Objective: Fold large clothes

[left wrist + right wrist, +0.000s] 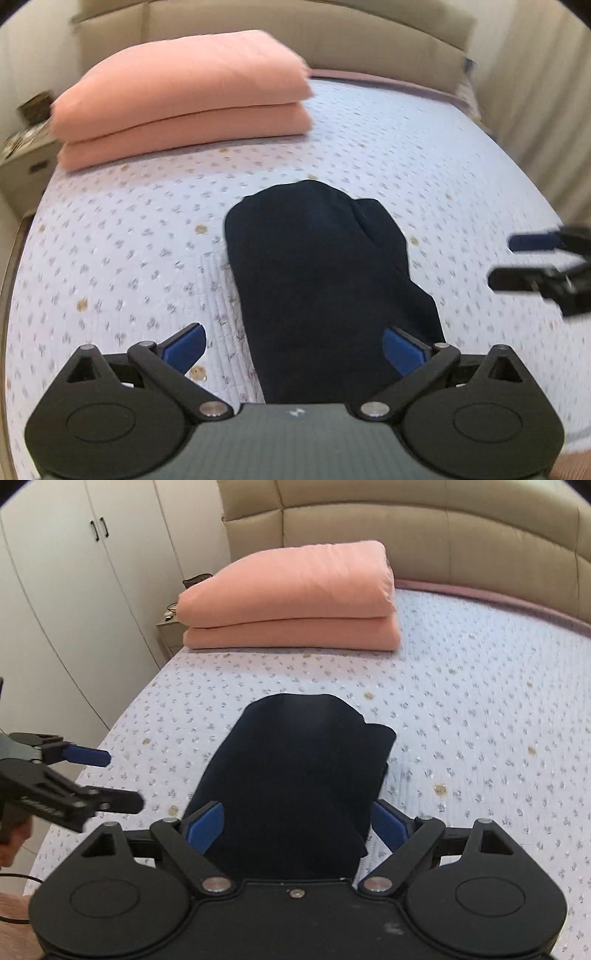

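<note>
No word, number or brand can be read in either view. The left gripper (123, 781) carries a small pale marking on its side, too blurred to make out, and its body shows a tiny white mark, not legible.

A folded garment (299, 771) lies on the bed (480, 709). Behind it, a folded quilt (291, 594) sits near the headboard (424, 528). A wardrobe (74, 590) stands left.

The bed (369, 155) is viewed by both wrist cameras from low above its near end, facing the headboard (443, 535). The dark garment (317, 266) and pink quilt (291, 598) are shared.
</note>
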`<state>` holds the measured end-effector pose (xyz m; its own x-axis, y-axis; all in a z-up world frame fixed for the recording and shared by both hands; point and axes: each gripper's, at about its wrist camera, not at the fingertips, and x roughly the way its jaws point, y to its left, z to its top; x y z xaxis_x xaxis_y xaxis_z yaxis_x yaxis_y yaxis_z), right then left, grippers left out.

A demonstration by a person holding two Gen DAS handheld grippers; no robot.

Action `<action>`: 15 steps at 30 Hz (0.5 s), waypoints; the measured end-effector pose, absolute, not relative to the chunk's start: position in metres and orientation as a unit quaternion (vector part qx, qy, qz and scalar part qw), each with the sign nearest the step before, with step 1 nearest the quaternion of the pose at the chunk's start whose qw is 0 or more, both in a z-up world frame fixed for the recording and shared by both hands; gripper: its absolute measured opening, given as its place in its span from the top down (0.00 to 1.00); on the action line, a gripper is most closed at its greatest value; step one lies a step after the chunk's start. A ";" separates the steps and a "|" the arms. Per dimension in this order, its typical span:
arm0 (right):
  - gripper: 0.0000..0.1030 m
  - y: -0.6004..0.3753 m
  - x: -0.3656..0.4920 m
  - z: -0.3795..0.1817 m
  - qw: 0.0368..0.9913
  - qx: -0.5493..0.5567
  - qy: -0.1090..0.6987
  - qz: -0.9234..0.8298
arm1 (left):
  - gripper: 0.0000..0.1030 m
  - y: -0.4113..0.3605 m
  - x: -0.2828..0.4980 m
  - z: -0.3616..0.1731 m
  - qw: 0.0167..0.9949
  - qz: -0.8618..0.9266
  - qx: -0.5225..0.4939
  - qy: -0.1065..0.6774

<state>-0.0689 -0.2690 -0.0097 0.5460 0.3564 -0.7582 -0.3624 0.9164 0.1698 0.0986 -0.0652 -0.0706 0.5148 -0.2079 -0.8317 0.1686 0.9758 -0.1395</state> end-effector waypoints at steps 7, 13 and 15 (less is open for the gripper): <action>0.01 -0.257 -0.079 -0.031 0.871 -0.032 0.450 0.195 | 0.00 -0.060 0.082 -0.077 0.867 -0.042 0.017 0.497; 0.01 -0.251 -0.076 -0.053 0.854 -0.056 0.487 0.174 | 0.00 -0.057 0.071 -0.076 0.860 -0.044 0.011 0.508; 0.01 -0.253 -0.075 -0.057 0.853 -0.058 0.493 0.162 | 0.00 -0.058 0.070 -0.077 0.860 -0.042 0.015 0.509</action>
<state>-0.0749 -0.2528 -0.0571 0.4620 0.2198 -0.8592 -0.3340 0.9406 0.0611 0.0702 -0.0577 -0.0774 0.4783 -0.0575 -0.8763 0.0880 0.9960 -0.0174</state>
